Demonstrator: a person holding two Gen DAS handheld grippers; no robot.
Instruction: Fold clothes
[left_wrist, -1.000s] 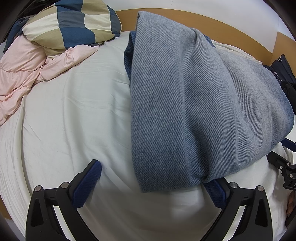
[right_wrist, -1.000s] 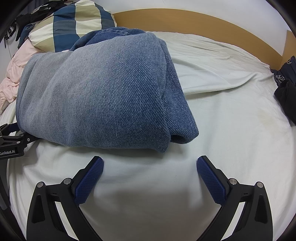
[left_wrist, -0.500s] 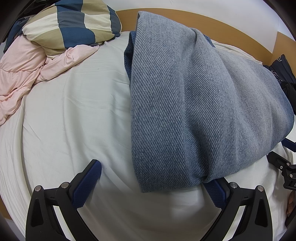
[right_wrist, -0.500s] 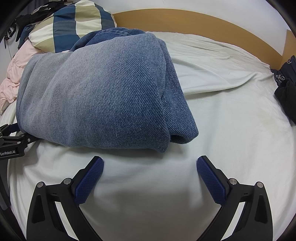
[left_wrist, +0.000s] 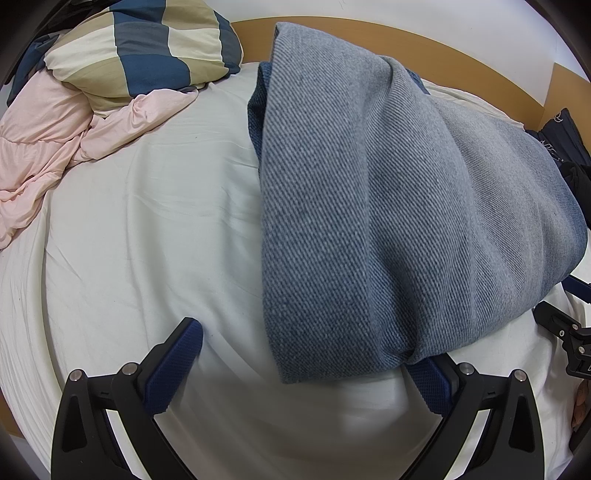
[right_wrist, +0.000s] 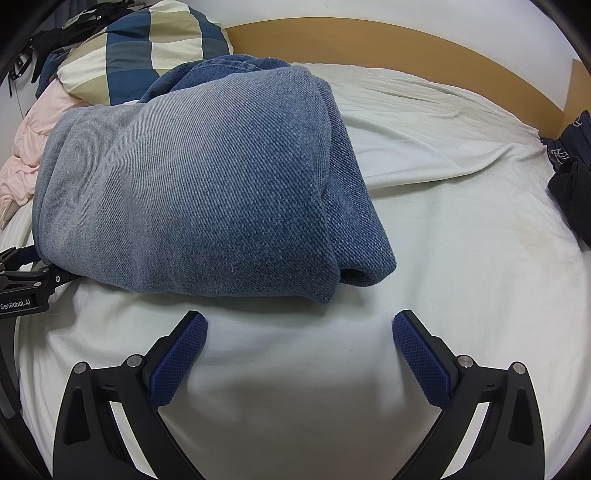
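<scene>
Holding my left tongs (left_wrist: 308, 354) wide, right pad tucking under near hem of folded jeans (left_wrist: 388, 206). My right tongs (right_wrist: 300, 339) gaping wide too, gripping nothing, hovering just short of jeans (right_wrist: 207, 184). Jeans lying mid-bed on white sheet (right_wrist: 461, 240). Checked pillow (left_wrist: 147, 48), pink quilt (left_wrist: 40, 147) sitting toward headboard (right_wrist: 406, 48) corner.

On my feed the jeans (right_wrist: 207, 192) were faded blue denim, paler grey-blue on one side and darker toward the fold. The bedsheet (right_wrist: 443, 229) looked off-white. The pillow (left_wrist: 147, 48) had navy, beige and cream checks, and the quilt (left_wrist: 40, 147) beside it was pale pink. Headboard (right_wrist: 406, 40) was tan wood, gripper pads (right_wrist: 177, 354) dark blue on black.
</scene>
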